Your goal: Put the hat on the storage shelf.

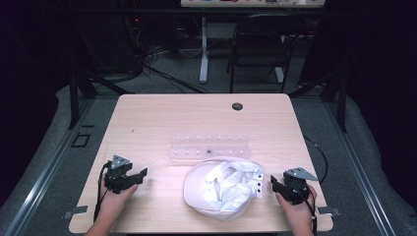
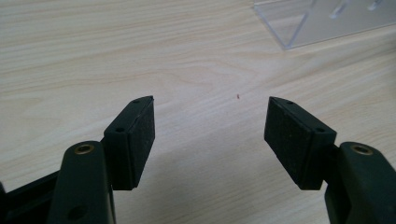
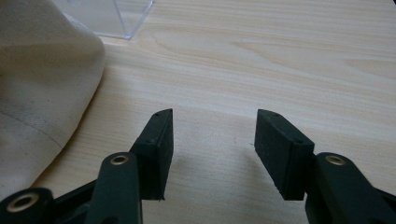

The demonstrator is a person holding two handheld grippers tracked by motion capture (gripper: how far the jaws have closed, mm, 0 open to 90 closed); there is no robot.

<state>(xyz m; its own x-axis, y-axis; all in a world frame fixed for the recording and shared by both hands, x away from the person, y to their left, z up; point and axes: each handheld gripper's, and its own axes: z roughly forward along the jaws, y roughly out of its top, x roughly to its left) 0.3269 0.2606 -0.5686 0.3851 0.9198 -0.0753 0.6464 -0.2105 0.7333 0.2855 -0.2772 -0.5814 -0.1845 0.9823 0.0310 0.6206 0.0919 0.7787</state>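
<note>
The left gripper (image 1: 140, 175) is held over bare table (image 1: 147, 118), jaws apart and empty. The white cap (image 1: 223, 187) lies upside down at the near middle, untouched, just before a clear rack (image 1: 209, 147). The right gripper (image 1: 273, 184), also apart, is held just beside it; nothing has been grasped yet.

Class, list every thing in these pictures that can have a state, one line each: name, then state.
white cap: upside down on the table, inside showing, not held.
clear plastic rack: lying on the table behind the cap, untouched.
left claw: open, holding nothing.
right claw: open, holding nothing, beside the cap.
</note>
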